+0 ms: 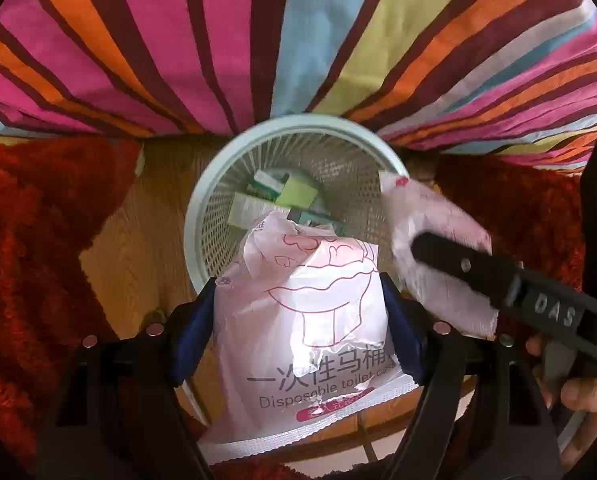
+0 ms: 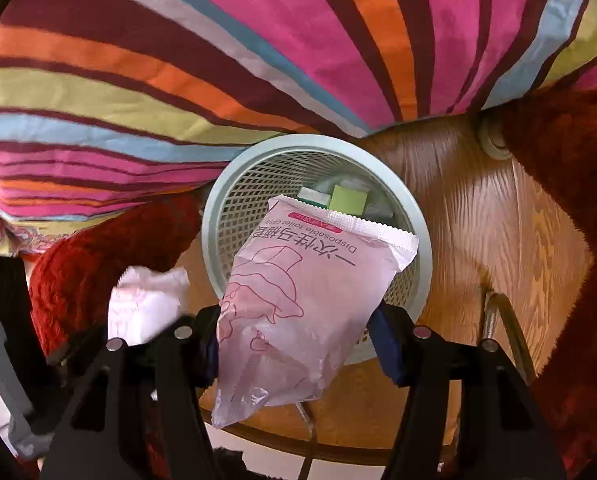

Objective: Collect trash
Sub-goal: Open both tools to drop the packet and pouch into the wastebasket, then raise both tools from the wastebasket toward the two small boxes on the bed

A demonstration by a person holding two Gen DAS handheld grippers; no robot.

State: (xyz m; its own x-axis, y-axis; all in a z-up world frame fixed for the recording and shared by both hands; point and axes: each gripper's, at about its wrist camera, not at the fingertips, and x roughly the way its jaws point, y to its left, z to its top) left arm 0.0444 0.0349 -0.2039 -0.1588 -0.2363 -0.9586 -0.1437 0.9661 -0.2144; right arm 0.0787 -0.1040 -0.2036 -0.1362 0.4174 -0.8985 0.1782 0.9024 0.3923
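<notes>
Left wrist view: saw red shaggy fabric (image 1: 38, 240) at the far left, lying over part of the wooden desk (image 1: 138, 248). Noted a striped cloth (image 1: 258, 40) hanging across the whole top. Found the pale green mesh basket (image 1: 202, 208) standing on the desk at centre, its far rim touching the cloth, with several small green and white boxes (image 1: 278, 196) at the bottom. Found the left tongs (image 1: 298, 300) just on the near side of the basket, clamped partway closed on the left packet (image 1: 302, 320), a white and pink plastic wrapper printed "Disposable toilet". Saw that wrapper's torn top end reaching over the near rim. Further right, saw the right tongs (image 1: 438, 248) pinching the right packet (image 1: 430, 280) above the basket's right edge, and a hand (image 1: 578, 392) on the grip at the far right.

Right wrist view: caught the left packet (image 2: 146, 304), blurred, at the left, over red shaggy fabric (image 2: 98, 264). At centre, found the right tongs (image 2: 294, 320) closed partway on the sides of the right packet (image 2: 298, 300), its sealed end held out over the basket (image 2: 422, 240) opening. To the right, saw bare desk (image 2: 478, 220).
</notes>
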